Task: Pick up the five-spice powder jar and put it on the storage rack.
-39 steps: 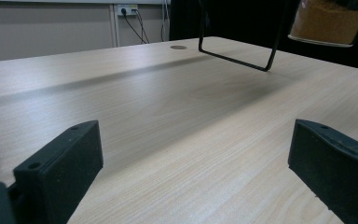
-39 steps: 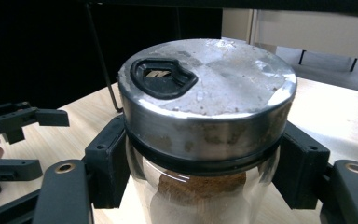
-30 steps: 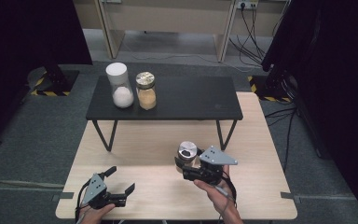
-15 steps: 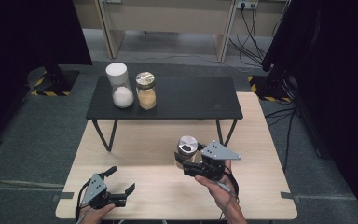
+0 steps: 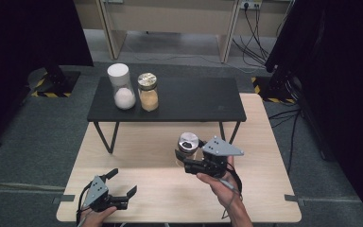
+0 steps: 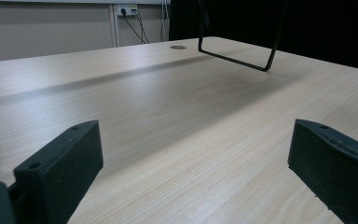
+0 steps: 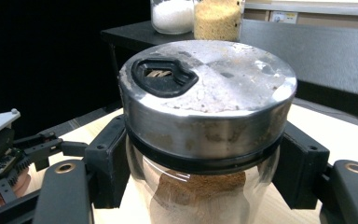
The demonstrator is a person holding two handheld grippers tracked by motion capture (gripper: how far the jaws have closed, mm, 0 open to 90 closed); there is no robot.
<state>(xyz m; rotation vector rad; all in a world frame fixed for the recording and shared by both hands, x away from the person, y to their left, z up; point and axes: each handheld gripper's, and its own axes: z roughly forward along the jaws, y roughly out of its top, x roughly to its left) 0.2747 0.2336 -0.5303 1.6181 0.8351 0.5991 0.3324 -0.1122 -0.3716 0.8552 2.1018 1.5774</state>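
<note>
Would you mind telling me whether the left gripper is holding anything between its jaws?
No, the left gripper has its jaws wide apart, with the bare wooden table showing between them.

A clear glass jar [image 7: 205, 154] with a scuffed metal lid, holding brown powder, stood upright at frame centre.

No readable text, label, brand or number anywhere: none on the metal lid [image 7: 207, 79] of the glass jar [image 7: 200, 196], none on the two jars [image 5: 148, 91] behind it on the black table [image 5: 194, 101], none on the worktop [image 6: 177, 116].
</note>
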